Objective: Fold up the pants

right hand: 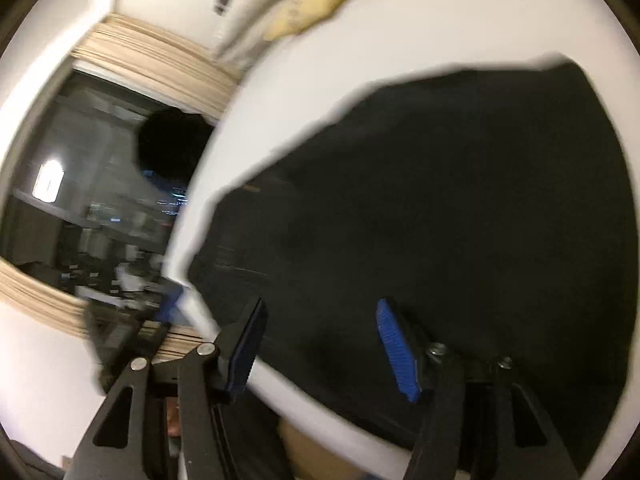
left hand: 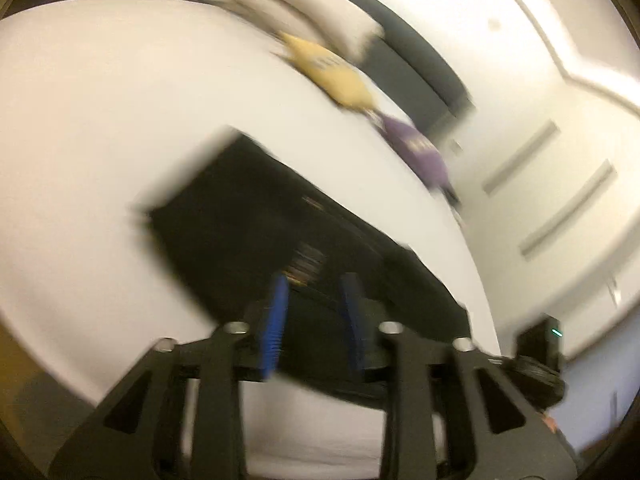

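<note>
The black fabric pants [left hand: 256, 216] lie on the white bed sheet [left hand: 100, 120], seemingly partly folded; both the left gripper [left hand: 316, 320] and right gripper [right hand: 320, 344] stand spread and empty, with folding apparently remaining.

Your pants [right hand: 440, 208] read as matt black cloth, soft and lightless, lying on the smooth, matt white sheet of the bed [left hand: 100, 128]; beyond the pants a yellow cloth [left hand: 332, 74] and a purple cloth [left hand: 420, 152] look equally dull; your left gripper [left hand: 314, 292] and right gripper [right hand: 320, 320] show ribbed blue pads [right hand: 396, 356] on matt black plastic arms with shiny metal bolts.
</note>
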A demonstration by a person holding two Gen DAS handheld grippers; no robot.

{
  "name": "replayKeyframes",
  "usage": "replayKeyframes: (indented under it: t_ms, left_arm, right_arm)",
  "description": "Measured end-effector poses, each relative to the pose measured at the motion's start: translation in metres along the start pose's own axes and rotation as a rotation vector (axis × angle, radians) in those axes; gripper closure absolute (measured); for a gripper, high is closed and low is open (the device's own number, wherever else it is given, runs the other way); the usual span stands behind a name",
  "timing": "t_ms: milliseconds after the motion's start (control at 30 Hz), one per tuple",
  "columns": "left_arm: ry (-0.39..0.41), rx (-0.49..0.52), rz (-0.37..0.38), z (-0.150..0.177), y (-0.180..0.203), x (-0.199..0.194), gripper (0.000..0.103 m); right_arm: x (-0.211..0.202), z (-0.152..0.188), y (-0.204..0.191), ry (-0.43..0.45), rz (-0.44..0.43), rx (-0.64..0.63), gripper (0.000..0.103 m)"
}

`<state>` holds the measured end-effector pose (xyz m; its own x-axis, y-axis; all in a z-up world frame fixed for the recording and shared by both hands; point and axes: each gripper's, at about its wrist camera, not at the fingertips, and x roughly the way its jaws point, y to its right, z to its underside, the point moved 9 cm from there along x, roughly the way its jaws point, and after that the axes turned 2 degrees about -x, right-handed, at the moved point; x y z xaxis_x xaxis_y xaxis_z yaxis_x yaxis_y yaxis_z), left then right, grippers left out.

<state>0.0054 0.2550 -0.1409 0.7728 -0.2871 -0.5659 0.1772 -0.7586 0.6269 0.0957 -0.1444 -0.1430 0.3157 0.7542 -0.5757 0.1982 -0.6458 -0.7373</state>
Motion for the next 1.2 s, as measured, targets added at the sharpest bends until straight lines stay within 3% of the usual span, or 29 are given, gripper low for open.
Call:
replayKeyframes:
  t_ms: [33, 67, 200, 300, 400, 667, 767, 833, 933, 1100, 1133, 1200]
  left_arm:
    - [0.02, -0.056, -0.036, -0.008, -0.021, -0.007, 0.023]
    - [0.036, -0.089, -0.053, -0.011, -0.034, -0.01, 0.021]
    - [0.004, -0.18, -0.033, -0.02, -0.062, -0.002, 0.021]
    - [-0.041, -0.223, 0.001, -0.015, -0.069, 0.013, 0.021]
    - [-0.041, -0.256, 0.031, -0.015, -0.063, 0.032, 0.021]
    - [-0.041, -0.294, 0.13, -0.019, -0.062, 0.081, 0.021]
    - [-0.034, -0.325, 0.147, -0.021, -0.067, 0.084, 0.034]
    - [-0.046, -0.358, 0.15, -0.02, -0.075, 0.088, 0.073]
    - [-0.057, -0.412, 0.175, -0.018, -0.085, 0.095, 0.087]
    - [-0.034, -0.416, 0.177, -0.017, -0.088, 0.1, 0.09]
    - [-0.028, -0.408, 0.175, -0.018, -0.086, 0.099, 0.091]
    - [-0.016, -0.384, 0.163, -0.02, -0.081, 0.098, 0.091]
  right_arm:
    - [-0.001, -0.009, -0.022, 0.02, -0.036, -0.042, 0.037]
    - [0.004, -0.016, -0.037, 0.029, -0.062, -0.067, 0.031]
    - [0.05, -0.034, -0.054, 0.002, -0.109, -0.03, 0.03]
    - [0.06, -0.025, -0.051, -0.026, -0.127, 0.03, 0.03]
    - [0.06, -0.014, -0.051, -0.033, -0.138, 0.053, 0.03]
    - [0.048, -0.029, -0.014, 0.007, -0.211, 0.155, 0.03]
    - [0.056, -0.032, -0.018, 0.003, -0.223, 0.153, 0.03]
    - [0.073, -0.038, -0.034, -0.012, -0.24, 0.155, 0.03]
    - [0.085, -0.04, -0.04, -0.022, -0.26, 0.169, 0.031]
    - [0.1, -0.047, -0.035, -0.014, -0.255, 0.211, 0.033]
    - [0.105, -0.047, -0.024, -0.015, -0.23, 0.244, 0.043]
    - [0.114, -0.043, -0.006, -0.034, -0.176, 0.261, 0.074]
